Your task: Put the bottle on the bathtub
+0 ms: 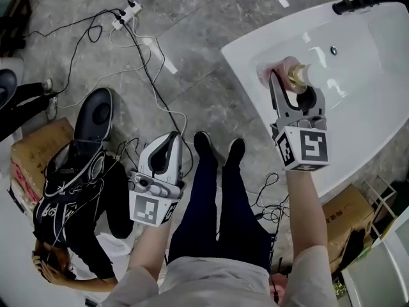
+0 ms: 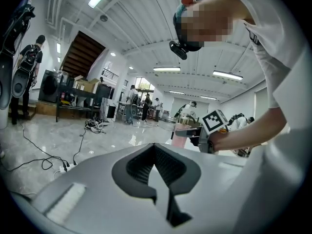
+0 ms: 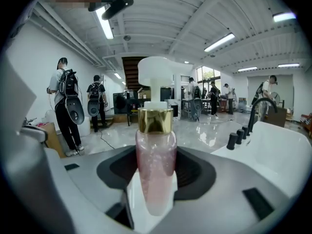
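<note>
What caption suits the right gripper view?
Right gripper grips a pink, gold-collared bottle, with the white bathtub and its black faucet at right.

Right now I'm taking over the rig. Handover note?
Right gripper: shut on the pink pump bottle, pump end up.
Left gripper: shut, empty, low beside the person's legs and away from the tub.
Bathtub: white, ahead on the right. The bottle is over the end away from the black faucet.
Done: bottle gripped and over the tub.
Left: set it on the tub, open the jaws, pull back.
</note>
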Tool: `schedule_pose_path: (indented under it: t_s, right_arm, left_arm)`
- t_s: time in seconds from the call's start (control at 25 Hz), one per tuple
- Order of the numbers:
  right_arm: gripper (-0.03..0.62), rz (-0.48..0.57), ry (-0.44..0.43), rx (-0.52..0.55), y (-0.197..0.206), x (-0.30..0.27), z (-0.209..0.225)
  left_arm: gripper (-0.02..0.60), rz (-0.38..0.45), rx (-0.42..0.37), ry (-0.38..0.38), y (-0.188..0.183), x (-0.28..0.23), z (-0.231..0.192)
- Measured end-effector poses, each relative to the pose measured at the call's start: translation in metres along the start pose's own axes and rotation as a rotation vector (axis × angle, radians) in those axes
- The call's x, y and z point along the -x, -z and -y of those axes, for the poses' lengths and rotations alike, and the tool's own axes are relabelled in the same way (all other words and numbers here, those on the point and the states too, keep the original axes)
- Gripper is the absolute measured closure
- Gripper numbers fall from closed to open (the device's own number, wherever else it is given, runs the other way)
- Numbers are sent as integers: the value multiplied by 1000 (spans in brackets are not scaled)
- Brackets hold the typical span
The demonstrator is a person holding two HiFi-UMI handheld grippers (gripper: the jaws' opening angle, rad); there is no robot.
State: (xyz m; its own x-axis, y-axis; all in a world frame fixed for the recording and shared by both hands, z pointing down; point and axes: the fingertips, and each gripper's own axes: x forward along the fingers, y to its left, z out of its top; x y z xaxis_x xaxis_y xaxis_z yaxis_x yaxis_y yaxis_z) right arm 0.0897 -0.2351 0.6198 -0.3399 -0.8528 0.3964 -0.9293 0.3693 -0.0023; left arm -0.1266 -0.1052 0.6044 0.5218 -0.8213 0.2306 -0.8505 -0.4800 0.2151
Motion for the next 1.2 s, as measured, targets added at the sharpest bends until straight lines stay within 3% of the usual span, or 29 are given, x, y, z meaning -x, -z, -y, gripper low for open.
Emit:
schedule_pose_path:
  t_s: [0.52,1.2]
  right_arm:
    - [373,17,73,-26,-11,-87,22]
    - [373,27,90,-6,-2,-98,22]
  left_arm:
    - [575,-11,5,1,4,-6,-8]
    - [575,-32,18,9,6,-25,-11]
